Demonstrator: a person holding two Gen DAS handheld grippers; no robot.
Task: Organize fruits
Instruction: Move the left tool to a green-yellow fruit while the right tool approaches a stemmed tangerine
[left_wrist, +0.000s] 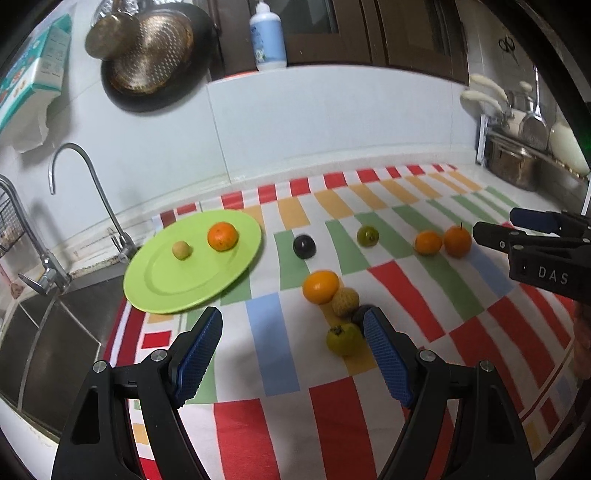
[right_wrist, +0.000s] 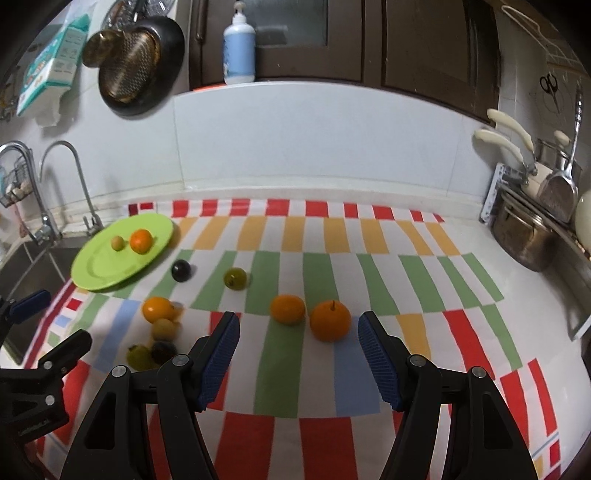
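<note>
Both grippers hang above a striped cloth on a kitchen counter, each with jaws spread wide and nothing between them. The left gripper sits near a close cluster: an orange fruit, a pale yellow fruit touching it, a green fruit, and a dark one mostly hidden behind the right pad. The right gripper faces two orange fruits, the stemmed one just beside the other. Between the groups lie a dark plum and a greenish fruit, apart. The green plate beside the sink carries an orange and a small pale fruit
</note>
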